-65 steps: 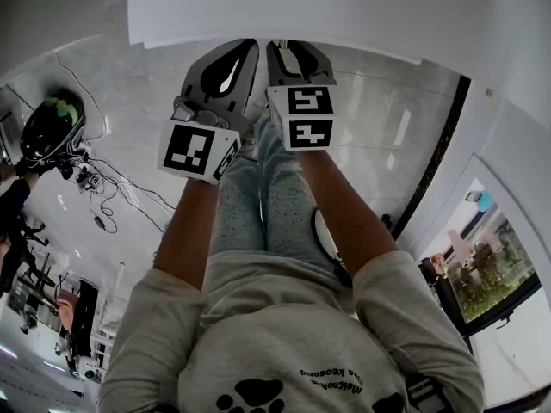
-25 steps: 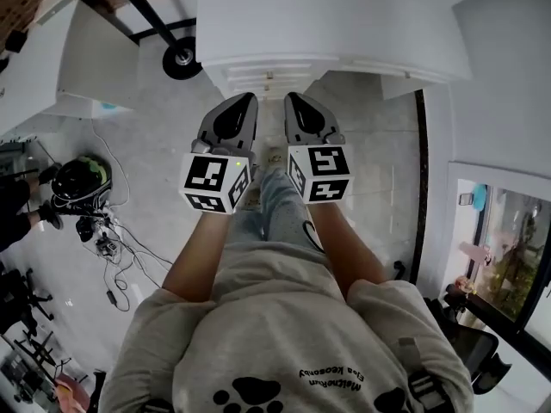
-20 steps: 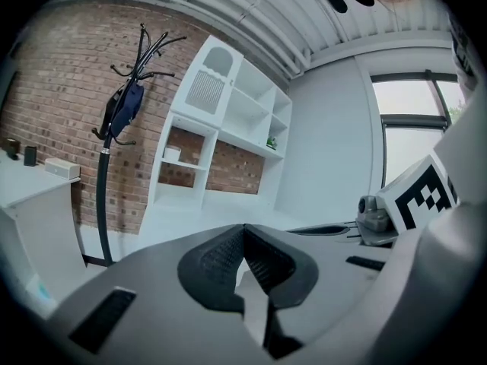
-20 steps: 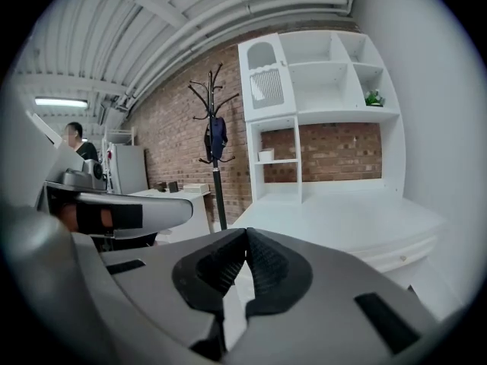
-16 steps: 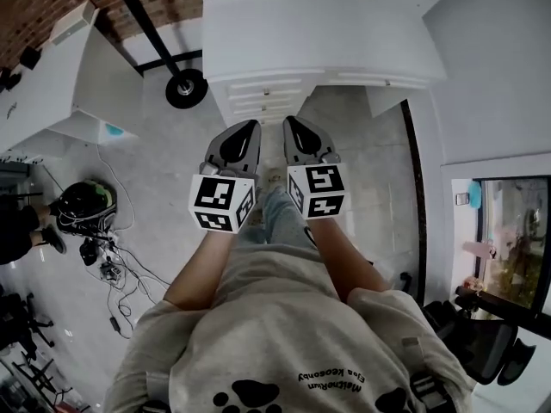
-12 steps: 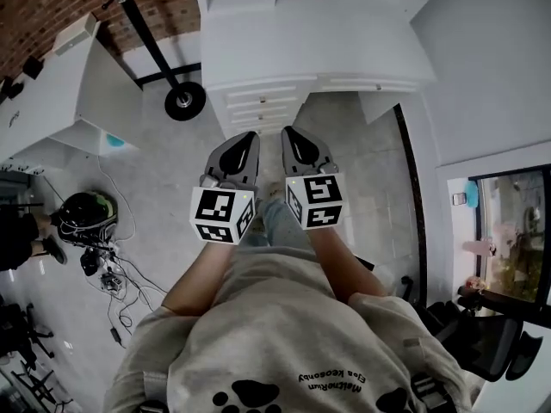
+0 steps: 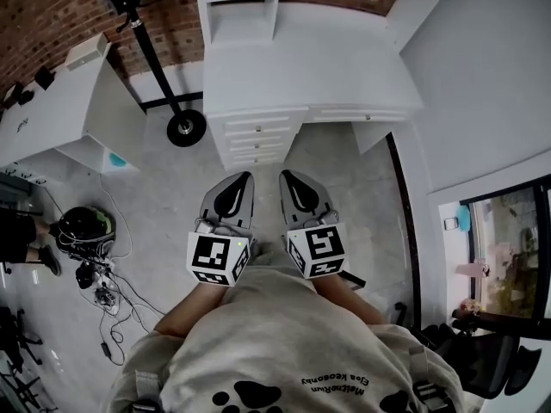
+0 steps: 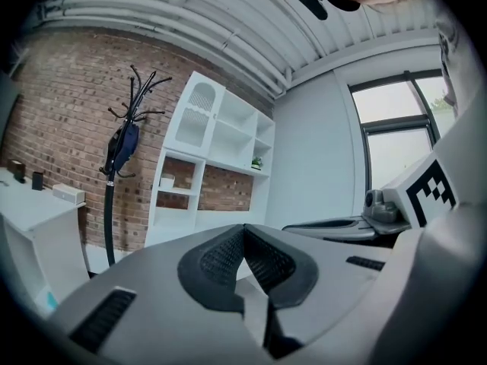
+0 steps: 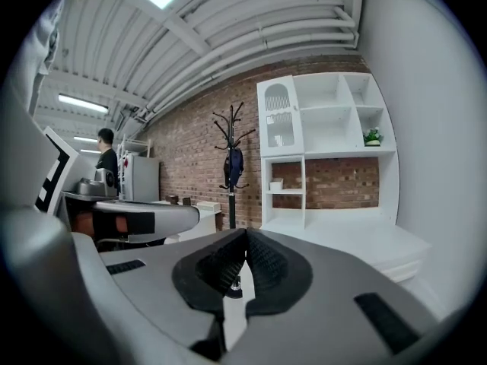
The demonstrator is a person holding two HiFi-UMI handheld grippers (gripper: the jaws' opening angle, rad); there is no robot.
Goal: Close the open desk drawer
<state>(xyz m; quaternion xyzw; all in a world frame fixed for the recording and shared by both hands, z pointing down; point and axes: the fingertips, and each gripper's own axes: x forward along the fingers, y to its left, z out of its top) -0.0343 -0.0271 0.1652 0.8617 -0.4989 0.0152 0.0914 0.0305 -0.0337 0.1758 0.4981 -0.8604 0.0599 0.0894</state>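
Item: white wooden desk (image 7: 301, 67) under a white open-shelf hutch (image 7: 241, 3), set against a red brick wall (image 7: 52, 15). The task's drawer belongs to the stack of white knobbed drawers (image 7: 258, 138) beneath the desk's left half. From the head view the fronts look roughly level with one another, and none can be picked out as standing proud. Left gripper (image 7: 241, 179): grey jaws pressed together with nothing between them, pointing toward the drawer stack but well apart from it. Right gripper (image 7: 287, 177): the same, pads meeting and empty, just beside its partner. Change noted: over the last few seconds the desk has gone from a white edge close above the grippers to a whole piece of furniture seen across open grey tiled floor (image 7: 172, 196). Both grippers have come up and now sit nearer the person's chest. Reading: nothing touches the drawers now, so either the push is finished and the person is withdrawing, or the approach has yet to start, and the fairly even fronts favour the first. Also present: black coat stand (image 7: 185, 128) left of the desk, and a black helmet with green trim (image 7: 82, 226) on the floor among cables.
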